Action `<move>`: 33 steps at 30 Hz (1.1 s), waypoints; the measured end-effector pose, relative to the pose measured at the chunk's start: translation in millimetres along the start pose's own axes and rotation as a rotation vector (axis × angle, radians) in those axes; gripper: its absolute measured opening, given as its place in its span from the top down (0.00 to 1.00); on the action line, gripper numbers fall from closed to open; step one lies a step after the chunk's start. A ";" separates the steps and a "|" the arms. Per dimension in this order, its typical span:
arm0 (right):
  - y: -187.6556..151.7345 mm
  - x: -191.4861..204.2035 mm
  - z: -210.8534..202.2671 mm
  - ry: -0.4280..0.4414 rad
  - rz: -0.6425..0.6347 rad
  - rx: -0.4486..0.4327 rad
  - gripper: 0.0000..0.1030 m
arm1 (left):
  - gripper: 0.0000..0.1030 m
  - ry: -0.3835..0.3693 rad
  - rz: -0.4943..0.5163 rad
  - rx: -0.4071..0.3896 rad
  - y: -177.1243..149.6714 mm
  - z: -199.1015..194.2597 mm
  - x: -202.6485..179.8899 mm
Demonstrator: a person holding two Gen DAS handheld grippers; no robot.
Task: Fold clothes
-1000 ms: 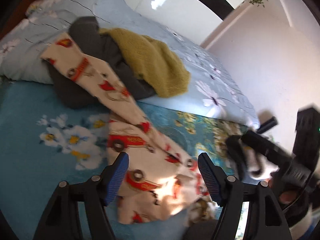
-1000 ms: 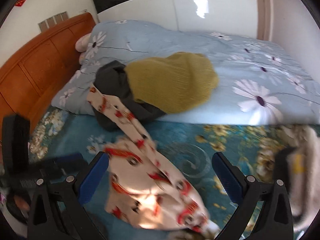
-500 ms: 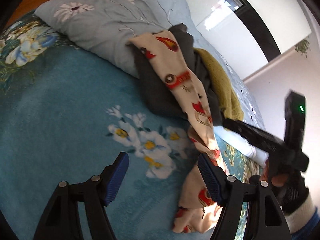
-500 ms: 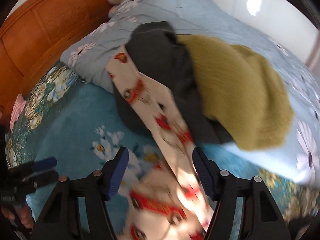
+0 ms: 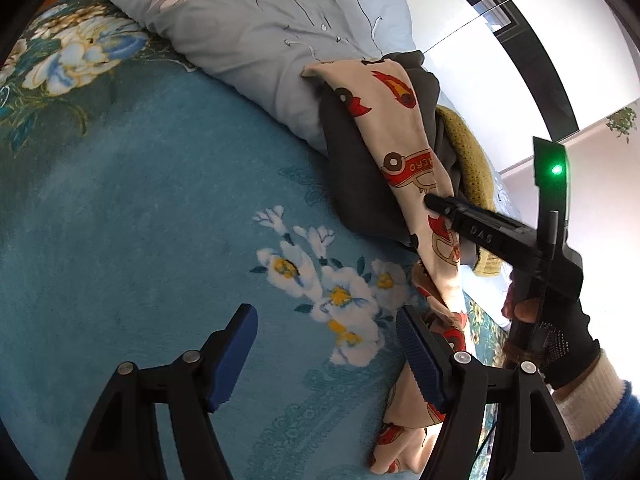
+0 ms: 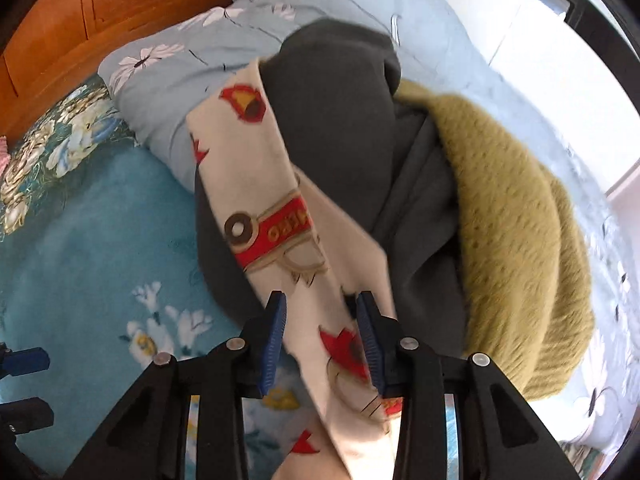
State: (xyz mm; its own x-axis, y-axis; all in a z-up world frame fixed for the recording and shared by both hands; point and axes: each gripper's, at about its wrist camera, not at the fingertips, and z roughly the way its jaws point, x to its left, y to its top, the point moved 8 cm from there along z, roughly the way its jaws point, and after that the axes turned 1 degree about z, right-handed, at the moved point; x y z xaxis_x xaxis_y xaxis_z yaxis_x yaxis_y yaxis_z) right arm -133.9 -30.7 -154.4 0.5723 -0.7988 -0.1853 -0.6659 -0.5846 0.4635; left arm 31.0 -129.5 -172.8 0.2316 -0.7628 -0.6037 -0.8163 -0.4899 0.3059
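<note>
While nothing looks folded yet, I judge the job barely begun: my right gripper (image 6: 322, 334) has its jaws half closed around the cream fire-truck print garment (image 6: 276, 216), one leg or sleeve lying between them, not yet pinched as far as I can tell. My left gripper (image 5: 326, 350) hangs wide open and empty over the teal floral blanket (image 5: 140, 220). A dark grey garment (image 6: 340, 128) and mustard knit sweater (image 6: 516, 220) sit heaped against the pale blue daisy-print quilt (image 6: 192, 92). An orange wooden headboard (image 6: 120, 8) and white walls close the room.

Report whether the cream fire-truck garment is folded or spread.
Neither: the cream fire-truck garment is unfolded, strung out as a rumpled strip from the dark garment down across the blue blanket.
</note>
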 end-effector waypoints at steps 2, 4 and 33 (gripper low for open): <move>5.6 3.6 -3.0 0.022 -0.022 -0.021 0.63 | 0.27 -0.001 0.000 0.004 -1.1 2.0 0.0; 3.7 8.8 6.1 0.025 -0.060 0.024 0.63 | 0.27 0.000 -0.001 0.011 -2.3 3.9 0.1; -22.8 6.7 -8.5 0.221 0.261 0.071 0.94 | 0.27 0.009 0.031 0.015 -6.3 -1.9 -9.5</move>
State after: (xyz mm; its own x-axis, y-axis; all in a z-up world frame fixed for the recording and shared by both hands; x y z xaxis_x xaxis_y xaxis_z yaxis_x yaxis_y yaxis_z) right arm -110.8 -21.6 -158.8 0.4627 -0.8774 0.1269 -0.8306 -0.3791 0.4078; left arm 34.9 -119.9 -167.6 0.2104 -0.7816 -0.5873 -0.8310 -0.4594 0.3137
